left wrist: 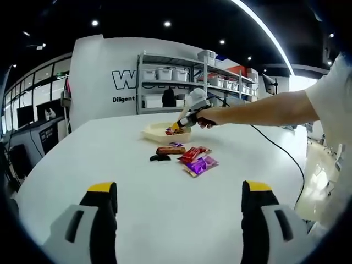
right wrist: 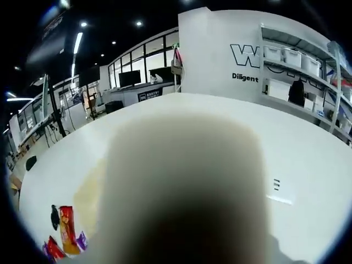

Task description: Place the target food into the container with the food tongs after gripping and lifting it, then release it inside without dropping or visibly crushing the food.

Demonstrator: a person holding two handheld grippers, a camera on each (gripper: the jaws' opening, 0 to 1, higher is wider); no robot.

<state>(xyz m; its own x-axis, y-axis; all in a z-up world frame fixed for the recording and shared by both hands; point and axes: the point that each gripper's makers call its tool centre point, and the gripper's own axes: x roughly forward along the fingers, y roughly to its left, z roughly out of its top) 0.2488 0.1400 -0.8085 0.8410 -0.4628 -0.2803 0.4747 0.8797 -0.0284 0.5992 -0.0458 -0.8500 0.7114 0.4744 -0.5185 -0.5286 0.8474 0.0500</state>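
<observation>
Right gripper [left wrist: 184, 120] w/ tongs over tray [left wrist: 157, 133], grip state can't tell; snacks [left wrist: 195, 159] beside tray left to move; left gripper [left wrist: 179, 201] wide, idle.

snack packets [left wrist: 187, 156] on table [left wrist: 126, 187], container [left wrist: 165, 132] behind them

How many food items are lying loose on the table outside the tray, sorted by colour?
Brown: 1, the sausage-shaped piece
Black: 1, the small dark item
Red: 1, the red packet
Purple: 1, the purple packet
Total: 4, all on the white table
</observation>
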